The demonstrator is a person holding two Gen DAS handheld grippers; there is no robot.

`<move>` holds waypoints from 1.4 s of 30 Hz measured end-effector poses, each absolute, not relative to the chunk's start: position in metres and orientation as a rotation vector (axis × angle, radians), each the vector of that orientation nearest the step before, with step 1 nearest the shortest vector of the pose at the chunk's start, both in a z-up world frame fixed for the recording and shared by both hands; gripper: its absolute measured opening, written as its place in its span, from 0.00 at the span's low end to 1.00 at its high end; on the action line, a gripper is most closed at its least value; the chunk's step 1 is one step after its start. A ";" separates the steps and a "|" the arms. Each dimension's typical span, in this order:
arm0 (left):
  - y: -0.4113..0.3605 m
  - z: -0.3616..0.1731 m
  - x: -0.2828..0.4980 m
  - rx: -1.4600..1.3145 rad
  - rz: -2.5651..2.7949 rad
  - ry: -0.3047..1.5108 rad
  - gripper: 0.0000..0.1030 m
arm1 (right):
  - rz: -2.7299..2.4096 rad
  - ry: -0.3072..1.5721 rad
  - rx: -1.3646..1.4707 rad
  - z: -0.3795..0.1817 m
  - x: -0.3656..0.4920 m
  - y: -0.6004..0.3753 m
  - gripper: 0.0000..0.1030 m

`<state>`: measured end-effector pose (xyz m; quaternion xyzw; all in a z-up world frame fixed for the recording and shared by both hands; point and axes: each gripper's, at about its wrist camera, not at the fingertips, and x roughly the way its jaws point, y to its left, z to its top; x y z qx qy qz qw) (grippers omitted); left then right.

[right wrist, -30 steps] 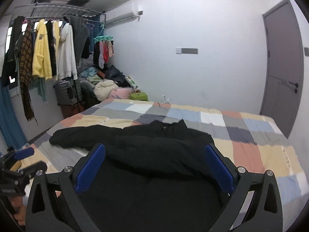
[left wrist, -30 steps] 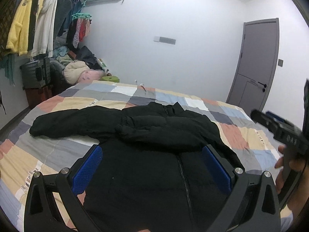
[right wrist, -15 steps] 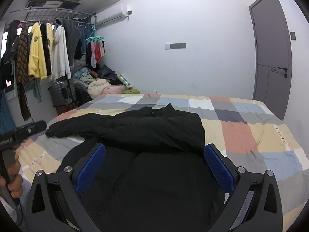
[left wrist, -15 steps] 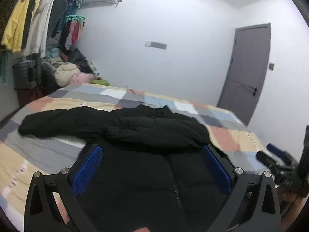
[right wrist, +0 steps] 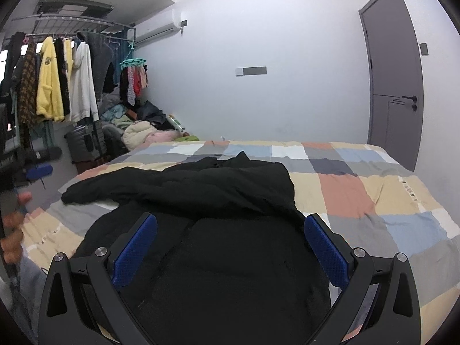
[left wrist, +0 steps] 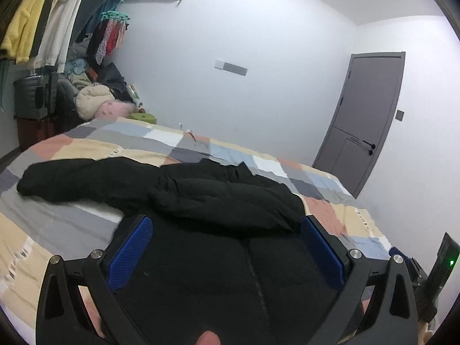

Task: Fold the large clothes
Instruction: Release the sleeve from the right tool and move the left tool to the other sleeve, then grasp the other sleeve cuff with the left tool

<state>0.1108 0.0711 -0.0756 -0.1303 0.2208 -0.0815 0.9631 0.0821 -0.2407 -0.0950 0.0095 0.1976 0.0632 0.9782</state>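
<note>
Both my tools, left tool [left wrist: 225, 247] and right tool [right wrist: 230, 244], gape empty; I'd pinch the black padded jacket's [right wrist: 224, 218] outstretched sleeve [left wrist: 77, 179] at mid-left and fold inward.

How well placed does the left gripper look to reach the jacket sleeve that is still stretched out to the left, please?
Probably yes. The left gripper is open and holds nothing, and the sleeve lies flat on the bed with nothing on top of it. It would need to swing leftward, since it now hovers over the jacket body.
</note>
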 end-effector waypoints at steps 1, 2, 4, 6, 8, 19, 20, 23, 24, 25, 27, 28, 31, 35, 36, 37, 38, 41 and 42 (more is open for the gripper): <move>0.082 -0.074 0.116 -0.259 -0.150 0.452 1.00 | 0.127 0.402 0.021 -0.096 0.083 -0.241 1.00; 0.092 -0.074 0.121 -0.259 -0.131 0.458 1.00 | 0.126 0.407 0.026 -0.097 0.084 -0.242 1.00; 0.116 -0.076 0.130 -0.269 -0.100 0.459 1.00 | 0.125 0.414 0.032 -0.098 0.085 -0.242 1.00; 0.148 -0.083 0.143 -0.298 -0.059 0.474 1.00 | 0.127 0.417 0.038 -0.098 0.087 -0.240 1.00; 0.180 -0.092 0.157 -0.343 -0.045 0.501 1.00 | 0.124 0.418 0.030 -0.099 0.088 -0.237 1.00; 0.367 -0.168 0.219 -0.548 0.081 0.584 1.00 | 0.115 0.447 0.032 -0.109 0.107 -0.216 1.00; 0.383 -0.177 0.225 -0.574 0.086 0.591 1.00 | 0.112 0.453 0.030 -0.109 0.109 -0.213 1.00; 0.420 -0.199 0.242 -0.660 0.099 0.609 1.00 | 0.103 0.470 0.024 -0.111 0.121 -0.201 1.00; 0.437 -0.210 0.247 -0.706 0.103 0.612 1.00 | 0.101 0.476 0.025 -0.113 0.124 -0.198 1.00; 0.446 -0.219 0.251 -0.732 0.111 0.616 0.99 | 0.098 0.490 0.020 -0.113 0.128 -0.193 1.00; 0.471 -0.239 0.260 -0.790 0.132 0.626 0.99 | 0.087 0.493 0.018 -0.112 0.132 -0.187 1.00; 0.481 -0.249 0.263 -0.815 0.140 0.632 0.99 | 0.084 0.493 0.025 -0.111 0.134 -0.186 1.00; 0.503 -0.274 0.275 -0.873 0.153 0.647 0.99 | 0.067 0.500 0.043 -0.110 0.142 -0.183 1.00; 0.528 -0.303 0.290 -0.946 0.145 0.648 0.99 | 0.037 0.537 0.061 -0.119 0.155 -0.185 1.00; 0.532 -0.309 0.293 -0.961 0.147 0.645 0.99 | 0.034 0.545 0.067 -0.120 0.157 -0.184 1.00; 0.537 -0.316 0.297 -0.983 0.148 0.637 0.99 | 0.027 0.559 0.085 -0.123 0.162 -0.186 1.00; 0.541 -0.320 0.299 -0.994 0.144 0.625 0.99 | 0.021 0.567 0.100 -0.125 0.166 -0.187 1.00; 0.549 -0.324 0.306 -0.992 0.154 0.583 0.99 | 0.004 0.593 0.122 -0.129 0.178 -0.190 1.00; 0.551 -0.325 0.308 -0.986 0.162 0.579 0.98 | 0.002 0.601 0.130 -0.129 0.182 -0.192 1.00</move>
